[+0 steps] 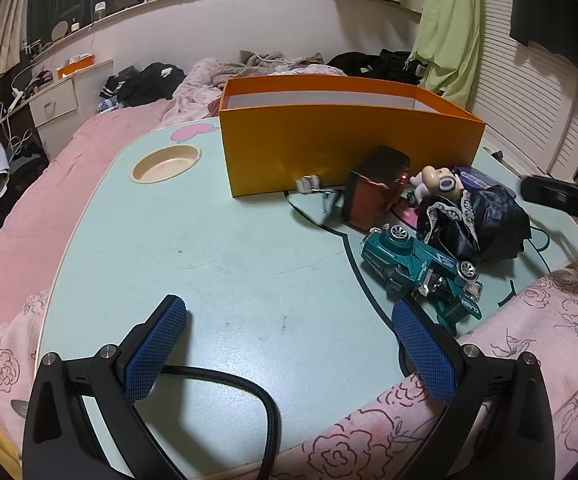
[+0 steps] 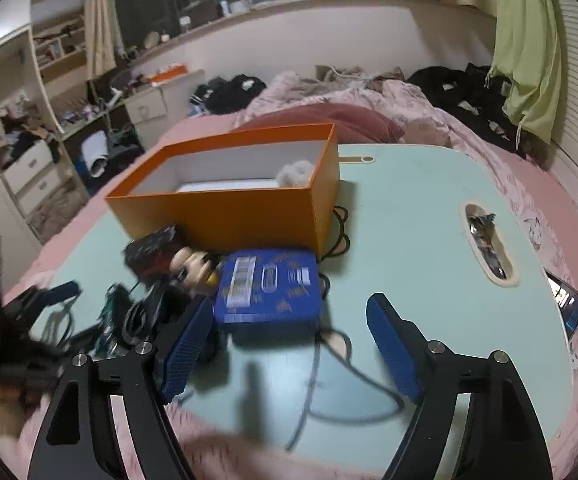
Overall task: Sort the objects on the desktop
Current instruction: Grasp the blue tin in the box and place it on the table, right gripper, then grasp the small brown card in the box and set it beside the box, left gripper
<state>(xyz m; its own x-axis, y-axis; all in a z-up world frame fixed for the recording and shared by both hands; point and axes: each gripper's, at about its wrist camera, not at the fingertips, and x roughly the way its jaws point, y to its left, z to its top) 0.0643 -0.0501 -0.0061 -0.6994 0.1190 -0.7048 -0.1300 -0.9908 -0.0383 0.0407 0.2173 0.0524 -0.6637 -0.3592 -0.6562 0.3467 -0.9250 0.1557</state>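
One pale green table (image 1: 209,264) stands over a pink bed (image 1: 41,208). One orange box (image 1: 329,152) sits at the far middle of the table, open at the top; the right wrist view shows one pale fluffy item (image 2: 296,174) inside, at its right end.

Loose items counted in front of the box: one dark red box (image 1: 377,196), one small figurine (image 1: 433,182), one black lace-trimmed cloth bundle (image 1: 473,224), one teal toy truck (image 1: 421,268), one small white plug (image 1: 308,183) with a dark cord, and one blue flat box (image 2: 271,286). The red box touches the orange box's near wall. The figurine lies just right of the red box. The truck lies nearest, just beside the cloth bundle. In the right wrist view the blue box lies just near of the orange box, right of the figurine.

Left gripper (image 1: 289,334): jaws wide, nothing between them, over bare table left of the truck; its right finger (image 1: 425,352) is near the truck's tail.

Right gripper (image 2: 289,340): jaws wide, gripping nothing, with the blue box's near edge just beyond the fingertips. This view is motion-blurred on the left.
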